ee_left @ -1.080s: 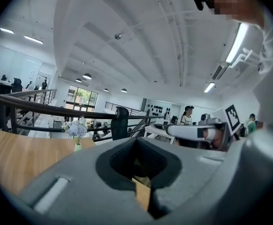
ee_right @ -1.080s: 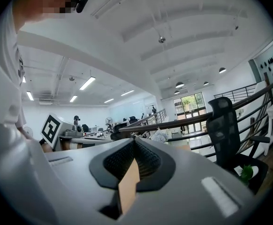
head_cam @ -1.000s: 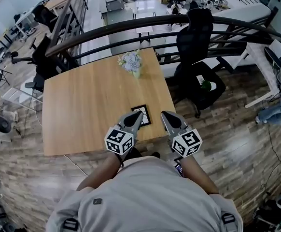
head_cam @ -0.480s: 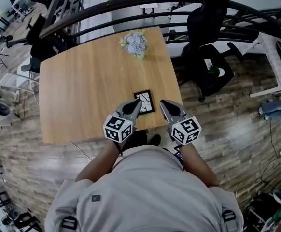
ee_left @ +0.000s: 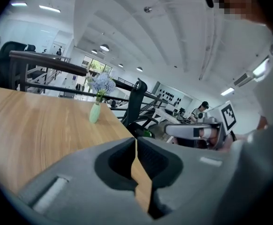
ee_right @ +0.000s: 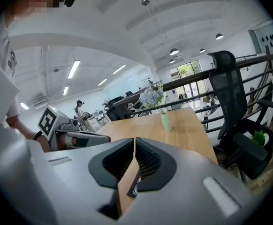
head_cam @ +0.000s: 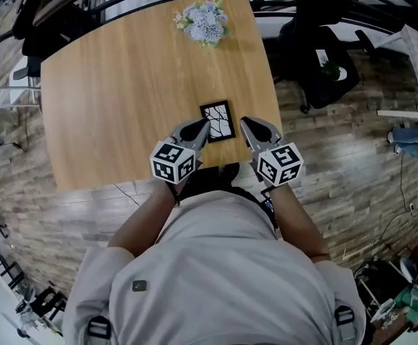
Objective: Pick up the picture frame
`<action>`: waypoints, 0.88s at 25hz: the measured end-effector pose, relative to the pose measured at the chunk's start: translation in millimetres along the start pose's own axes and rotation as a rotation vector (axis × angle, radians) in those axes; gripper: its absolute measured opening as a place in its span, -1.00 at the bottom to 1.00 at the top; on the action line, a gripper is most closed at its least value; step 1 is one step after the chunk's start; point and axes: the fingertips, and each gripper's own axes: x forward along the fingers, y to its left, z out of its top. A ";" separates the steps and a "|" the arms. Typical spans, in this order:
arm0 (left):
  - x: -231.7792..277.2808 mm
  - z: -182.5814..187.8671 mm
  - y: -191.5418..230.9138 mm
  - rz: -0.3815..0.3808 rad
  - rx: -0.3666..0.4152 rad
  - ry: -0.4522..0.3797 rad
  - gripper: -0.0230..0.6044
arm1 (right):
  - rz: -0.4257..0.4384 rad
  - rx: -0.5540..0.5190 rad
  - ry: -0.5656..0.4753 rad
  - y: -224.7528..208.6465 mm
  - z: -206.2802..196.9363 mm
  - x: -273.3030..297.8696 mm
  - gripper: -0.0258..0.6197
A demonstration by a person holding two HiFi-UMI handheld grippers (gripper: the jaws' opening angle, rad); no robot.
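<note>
At the near edge of the counter (head_cam: pixel 123 85), the left gripper (head_cam: pixel 200 126) and right gripper (head_cam: pixel 246 126) hover with jaws just opening, a slit apart, nothing between them. The picture frame (head_cam: pixel 217 121) lies flat between their tips. A flower vase (head_cam: pixel 203 24) stands at the far edge.

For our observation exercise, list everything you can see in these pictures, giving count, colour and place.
table: one, light wood, centre
picture frame: one, black-edged, flat near the table's near edge, by the gripper tips
vase of flowers: one, pale green vase, far table edge
office chair: one, black, right of table
railing: one, dark, beyond table
floor: wood planks, around table
left gripper: grey, jaws opening, nothing between
right gripper: grey, jaws opening, nothing between
person: grey shirt, bottom of head view
</note>
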 end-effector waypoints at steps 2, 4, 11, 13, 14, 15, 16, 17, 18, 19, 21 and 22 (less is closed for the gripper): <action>9.6 -13.0 9.8 0.000 -0.017 0.041 -0.86 | 0.002 0.026 0.032 -7.2 -10.4 12.1 -0.82; 19.3 -25.8 20.7 0.003 -0.030 0.080 -0.85 | 0.005 0.047 0.060 -12.7 -20.2 25.1 -0.80; 41.5 -73.9 52.0 0.025 -0.118 0.205 -0.78 | -0.005 0.095 0.185 -31.5 -65.5 55.2 -0.67; 48.5 -89.2 56.1 0.022 -0.131 0.250 -0.72 | -0.006 0.108 0.221 -37.4 -78.2 61.8 -0.64; 51.7 -95.5 58.6 0.024 -0.136 0.268 -0.69 | -0.006 0.111 0.235 -40.0 -83.4 65.2 -0.64; 54.7 -101.0 61.9 0.029 -0.139 0.282 -0.69 | -0.007 0.113 0.247 -42.3 -88.0 68.7 -0.63; 57.3 -106.0 65.7 0.037 -0.144 0.292 -0.67 | -0.008 0.115 0.257 -44.5 -92.4 72.3 -0.63; 59.6 -110.9 69.7 0.046 -0.151 0.302 -0.66 | -0.010 0.116 0.268 -46.8 -97.1 75.9 -0.62; 61.6 -115.8 73.3 0.053 -0.161 0.311 -0.65 | -0.014 0.115 0.279 -49.3 -102.4 79.3 -0.62; 63.4 -120.3 76.7 0.059 -0.174 0.319 -0.63 | -0.019 0.114 0.293 -52.0 -108.0 82.5 -0.61; 67.8 -129.2 83.8 0.067 -0.214 0.330 -0.61 | -0.026 0.121 0.321 -57.2 -118.8 88.8 -0.60; 70.3 -134.3 88.1 0.070 -0.238 0.334 -0.61 | -0.028 0.127 0.334 -59.4 -123.6 92.1 -0.60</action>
